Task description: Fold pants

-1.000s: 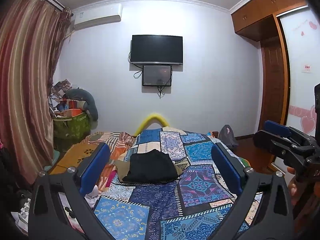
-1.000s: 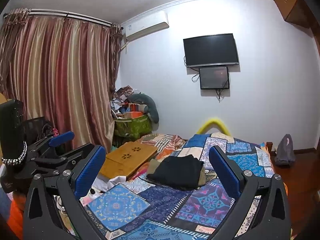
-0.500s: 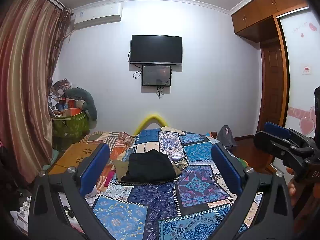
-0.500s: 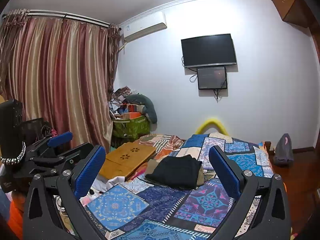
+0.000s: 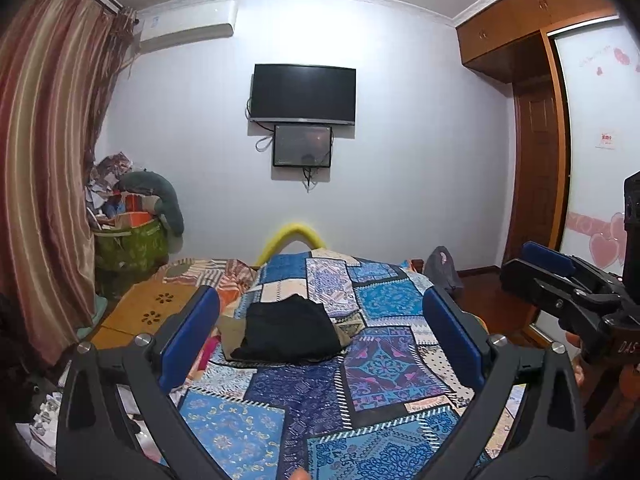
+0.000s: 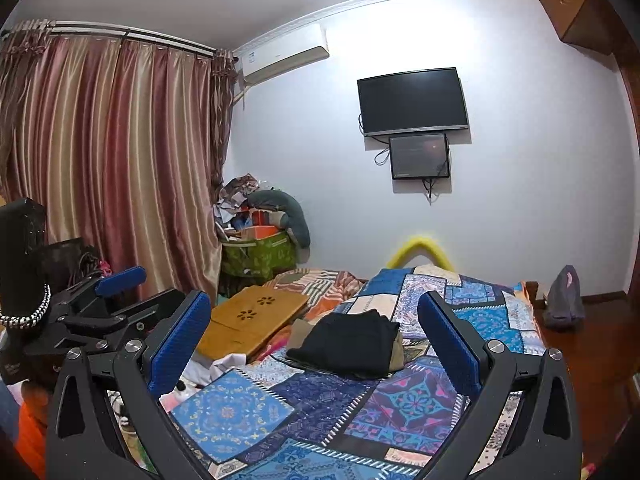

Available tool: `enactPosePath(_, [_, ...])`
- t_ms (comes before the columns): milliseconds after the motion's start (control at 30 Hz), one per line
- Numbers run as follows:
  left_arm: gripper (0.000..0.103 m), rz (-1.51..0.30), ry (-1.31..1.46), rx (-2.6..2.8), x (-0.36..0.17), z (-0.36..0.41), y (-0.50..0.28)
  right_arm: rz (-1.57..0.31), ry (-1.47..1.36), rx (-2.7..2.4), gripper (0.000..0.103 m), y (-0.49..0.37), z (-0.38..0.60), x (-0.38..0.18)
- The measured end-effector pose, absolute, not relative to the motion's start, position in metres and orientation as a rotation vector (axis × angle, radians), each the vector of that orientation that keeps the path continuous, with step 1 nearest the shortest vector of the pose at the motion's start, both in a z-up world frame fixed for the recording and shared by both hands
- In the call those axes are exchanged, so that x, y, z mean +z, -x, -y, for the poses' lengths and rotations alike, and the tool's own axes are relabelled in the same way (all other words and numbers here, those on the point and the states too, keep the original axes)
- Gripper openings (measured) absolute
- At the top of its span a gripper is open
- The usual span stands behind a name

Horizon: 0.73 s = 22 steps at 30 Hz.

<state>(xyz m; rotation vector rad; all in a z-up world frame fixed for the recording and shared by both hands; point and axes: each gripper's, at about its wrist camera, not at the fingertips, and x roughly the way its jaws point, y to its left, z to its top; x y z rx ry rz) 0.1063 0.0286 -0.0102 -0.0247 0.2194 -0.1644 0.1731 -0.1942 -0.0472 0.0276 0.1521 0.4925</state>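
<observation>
Black pants [image 5: 290,330] lie folded in a neat stack on top of a tan garment [image 5: 232,332] on the blue patchwork bedspread [image 5: 360,392]. My left gripper [image 5: 320,340] hovers well short of the stack, open, nothing between its blue pads. In the right wrist view the same black pants [image 6: 352,342] lie ahead, and my right gripper [image 6: 314,340] is held back from them, open and empty. Each gripper shows at the edge of the other's view: the right gripper [image 5: 560,276] at far right, the left gripper [image 6: 104,300] at far left.
A wooden lap table [image 6: 252,320] leans at the bed's left side beside an orange patterned blanket [image 6: 320,284]. A green bin of clutter [image 6: 260,256] stands by the striped curtains [image 6: 112,168]. A TV [image 5: 302,94] hangs on the far wall; a wardrobe [image 5: 540,132] stands right.
Both grippers have drifted back and slightly up; the folded pants appear a little smaller and lower between the fingers. The pants have not moved.
</observation>
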Motion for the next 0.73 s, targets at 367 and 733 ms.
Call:
enactPosePath(367, [0.103,-0.237,0.039,-0.177,-0.0126,-0.0316,-0.1095,-0.149,-0.038,0.483,0.103,-0.1736,0.1948,-0.0463])
enactPosePath(733, [0.103,-0.247,0.010,-0.178,-0.0161,-0.0258,-0.1121,-0.152,-0.046,0.484,0.103,-0.1740,0.1949,-0.0466])
